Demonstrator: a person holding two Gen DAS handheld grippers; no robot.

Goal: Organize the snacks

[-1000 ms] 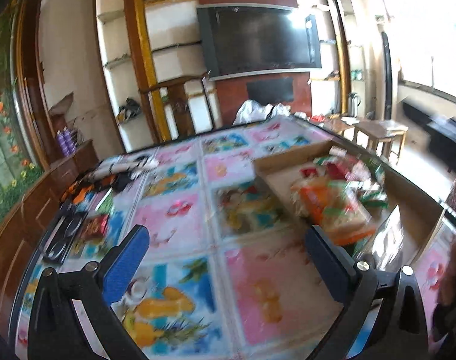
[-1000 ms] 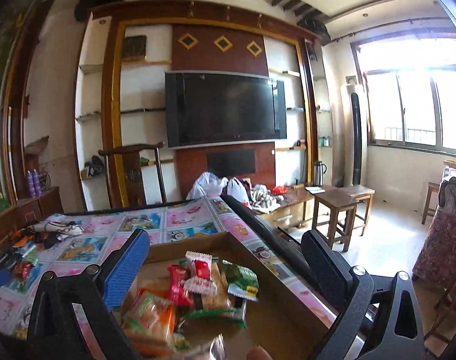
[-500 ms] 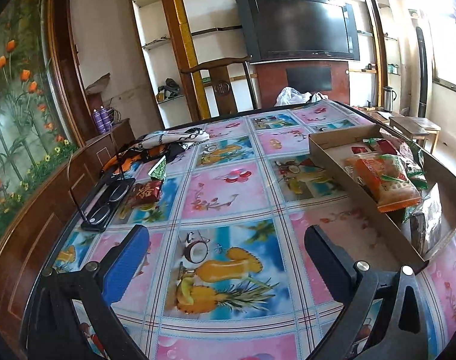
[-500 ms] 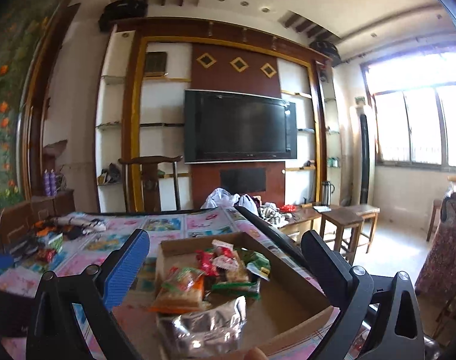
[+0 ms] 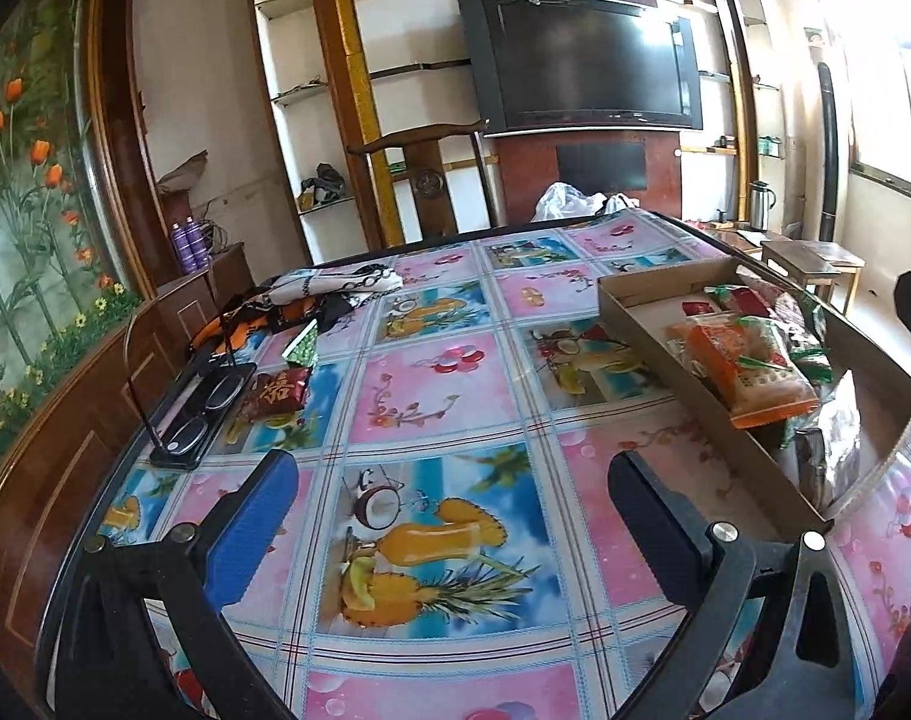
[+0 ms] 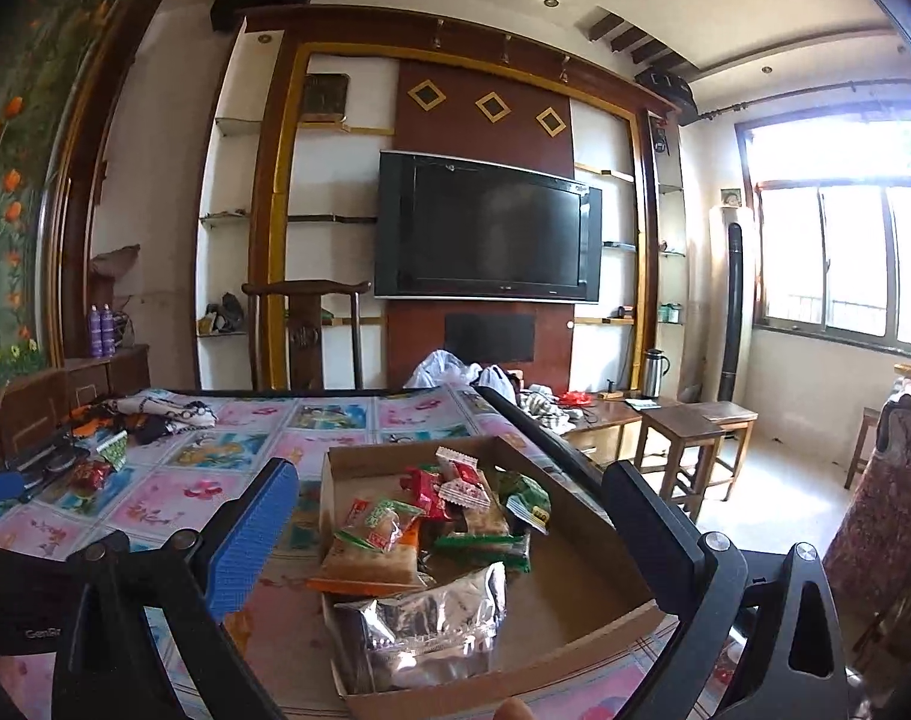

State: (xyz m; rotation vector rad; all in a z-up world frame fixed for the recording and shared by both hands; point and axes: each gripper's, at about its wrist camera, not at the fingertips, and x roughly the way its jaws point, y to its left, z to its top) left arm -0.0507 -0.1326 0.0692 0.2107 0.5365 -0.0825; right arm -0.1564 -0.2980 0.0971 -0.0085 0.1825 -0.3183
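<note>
A shallow cardboard box (image 6: 581,576) (image 5: 641,324) sits on the table's right side and holds several snack packets: an orange packet (image 5: 749,372) (image 6: 371,558), a silver foil bag (image 6: 425,624), and red and green packs (image 6: 455,486). A red packet (image 5: 275,390) and a green packet (image 5: 302,348) lie loose at the table's left. My left gripper (image 5: 449,516) hovers open over the table's middle with nothing between its fingers. My right gripper (image 6: 449,516) is open above the box, also holding nothing.
The table carries a colourful fruit-print cloth (image 5: 431,396). A pair of glasses on a dark case (image 5: 206,414) and a patterned cloth heap (image 5: 329,291) lie at the left. A wooden chair (image 5: 431,180) stands beyond the far edge; stools (image 6: 689,438) stand to the right.
The left gripper has swung left, from the box to the table's middle. The right gripper has drawn back and risen slightly, so more of the box shows. Both stayed open.
</note>
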